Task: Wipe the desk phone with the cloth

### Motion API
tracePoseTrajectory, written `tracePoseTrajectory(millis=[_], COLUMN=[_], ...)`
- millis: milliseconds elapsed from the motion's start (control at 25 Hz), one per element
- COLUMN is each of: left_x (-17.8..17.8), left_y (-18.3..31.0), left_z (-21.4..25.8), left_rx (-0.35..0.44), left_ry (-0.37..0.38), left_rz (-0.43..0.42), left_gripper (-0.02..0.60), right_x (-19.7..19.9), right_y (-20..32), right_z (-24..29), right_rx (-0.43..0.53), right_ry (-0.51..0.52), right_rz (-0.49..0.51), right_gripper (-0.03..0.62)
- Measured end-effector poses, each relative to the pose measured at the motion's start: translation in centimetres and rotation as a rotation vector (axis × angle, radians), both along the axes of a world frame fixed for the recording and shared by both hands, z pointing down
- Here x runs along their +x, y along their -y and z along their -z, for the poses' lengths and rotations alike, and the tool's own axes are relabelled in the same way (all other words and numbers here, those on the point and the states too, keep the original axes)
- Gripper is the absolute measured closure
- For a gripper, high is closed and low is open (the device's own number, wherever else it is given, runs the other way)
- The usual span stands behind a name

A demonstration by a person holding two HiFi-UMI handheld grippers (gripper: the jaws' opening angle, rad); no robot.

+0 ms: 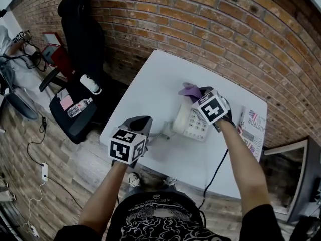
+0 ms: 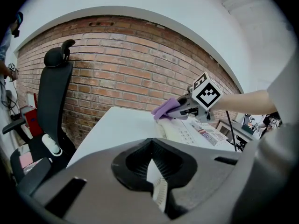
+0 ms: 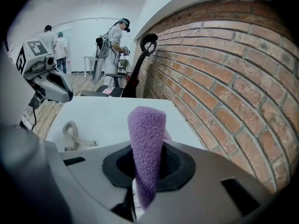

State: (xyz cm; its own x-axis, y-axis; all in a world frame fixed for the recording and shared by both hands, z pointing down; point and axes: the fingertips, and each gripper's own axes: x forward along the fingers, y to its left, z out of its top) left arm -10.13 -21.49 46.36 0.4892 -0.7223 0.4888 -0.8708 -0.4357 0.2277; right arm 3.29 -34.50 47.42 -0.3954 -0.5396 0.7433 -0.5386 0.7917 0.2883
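Right gripper view: jaws clamped on cloth (image 3: 147, 143), long axis seemingly ahead; left jaws together

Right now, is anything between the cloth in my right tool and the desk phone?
Nothing visible does. The purple cloth, clamped in the right tool, hangs right at the desk phone's far end. The coiled cord lies off to the phone's left, clear of it.

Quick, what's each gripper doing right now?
Left gripper: jaws closed, holding nothing.
Right gripper: jaws closed on the purple cloth.
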Motion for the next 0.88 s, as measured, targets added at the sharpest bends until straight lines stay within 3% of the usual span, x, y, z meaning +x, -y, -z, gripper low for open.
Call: tracePoseTrajectory(millis=[880], left_x=[-0.3], left_y=[-1.9], left_z=[0.1], left_rx=[0.011], left_ry=[-0.049], left_rz=[-0.118], left_gripper=[0.575], right_x=[-1.8], right_y=[-7.8], right_z=[-1.6], right_rx=[-0.056], right_ry=[0.008], right_rz=[-0.087], right_gripper=[0.545])
